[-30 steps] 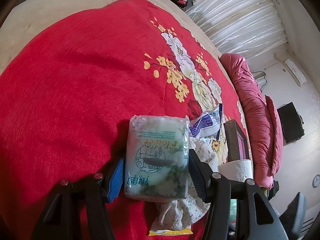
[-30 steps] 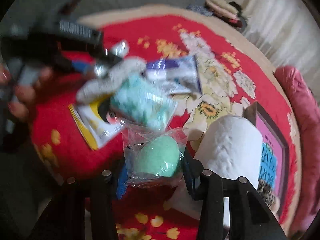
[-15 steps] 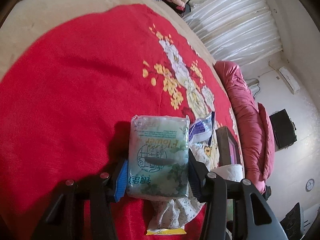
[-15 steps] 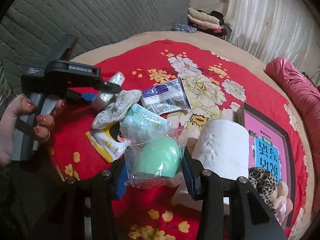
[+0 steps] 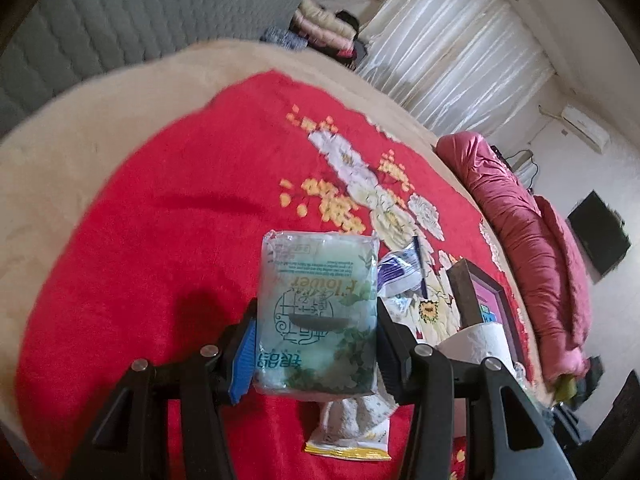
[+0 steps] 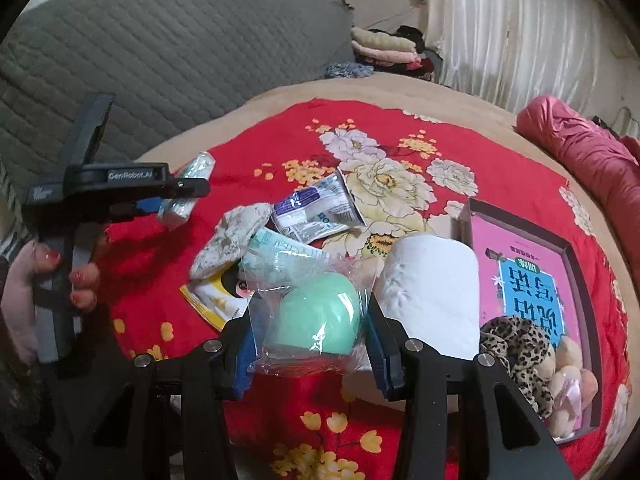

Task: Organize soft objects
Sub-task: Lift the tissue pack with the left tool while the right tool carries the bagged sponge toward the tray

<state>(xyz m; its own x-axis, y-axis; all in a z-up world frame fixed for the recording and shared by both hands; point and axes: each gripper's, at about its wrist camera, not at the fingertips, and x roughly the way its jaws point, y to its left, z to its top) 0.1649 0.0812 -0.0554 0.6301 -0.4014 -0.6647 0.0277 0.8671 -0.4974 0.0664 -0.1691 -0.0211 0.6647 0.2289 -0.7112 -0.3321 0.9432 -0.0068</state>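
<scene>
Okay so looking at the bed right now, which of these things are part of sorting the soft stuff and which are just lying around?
Part of the job:
- tissue pack, clamped in the left gripper
- bagged green sponge, clamped in the right gripper
- paper roll
- floral cloth pouch
- leopard scrunchie
- open box

Just lying about:
- pink quilt
- folded clothes
- curtain

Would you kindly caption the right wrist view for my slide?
Right claw grips a bagged green sponge above a red blanket strewn with packets.
</scene>
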